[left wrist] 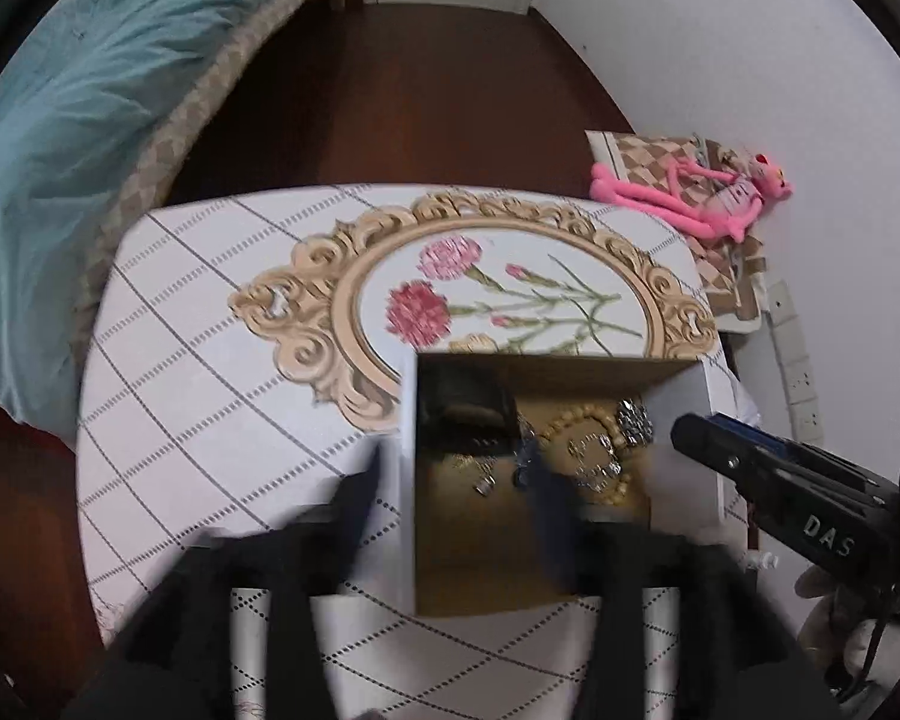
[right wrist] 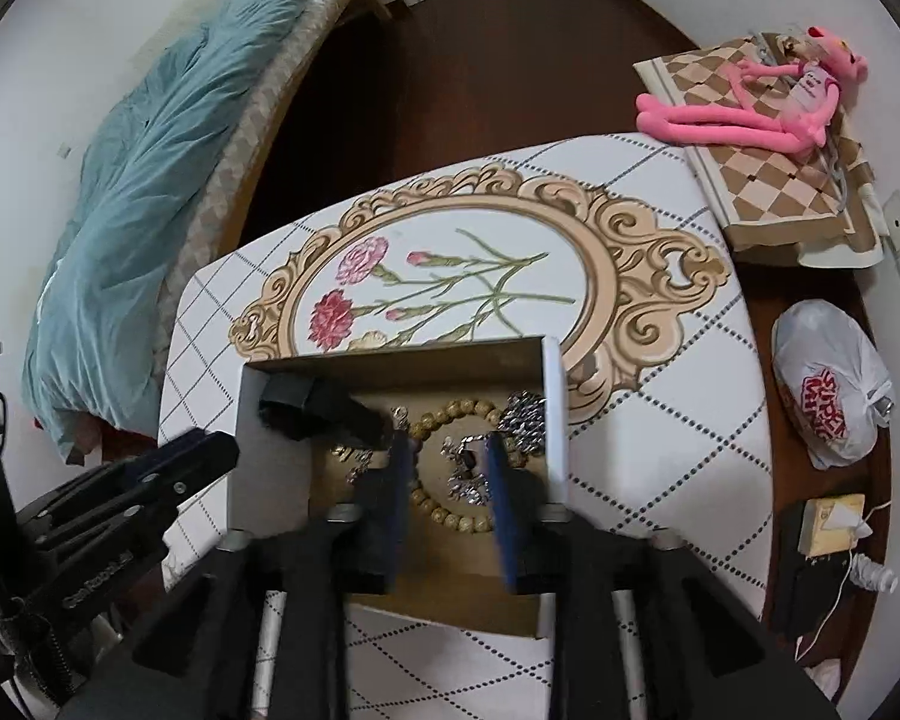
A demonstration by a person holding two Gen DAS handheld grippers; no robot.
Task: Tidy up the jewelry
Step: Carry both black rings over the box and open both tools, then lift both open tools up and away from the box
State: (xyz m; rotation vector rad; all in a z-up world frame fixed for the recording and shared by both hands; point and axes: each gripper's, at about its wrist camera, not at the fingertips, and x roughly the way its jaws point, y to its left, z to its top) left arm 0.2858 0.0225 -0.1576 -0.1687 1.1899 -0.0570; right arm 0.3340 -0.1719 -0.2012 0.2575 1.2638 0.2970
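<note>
Both my tongs hang released and empty over the open box [right wrist: 555,414]. The bead bracelet [right wrist: 450,459] and silver pieces [right wrist: 525,417] lie between my right tong [right wrist: 450,516] tips; my left tong [left wrist: 456,504] straddles the box's wall, probably to clear the jewelry.
</note>
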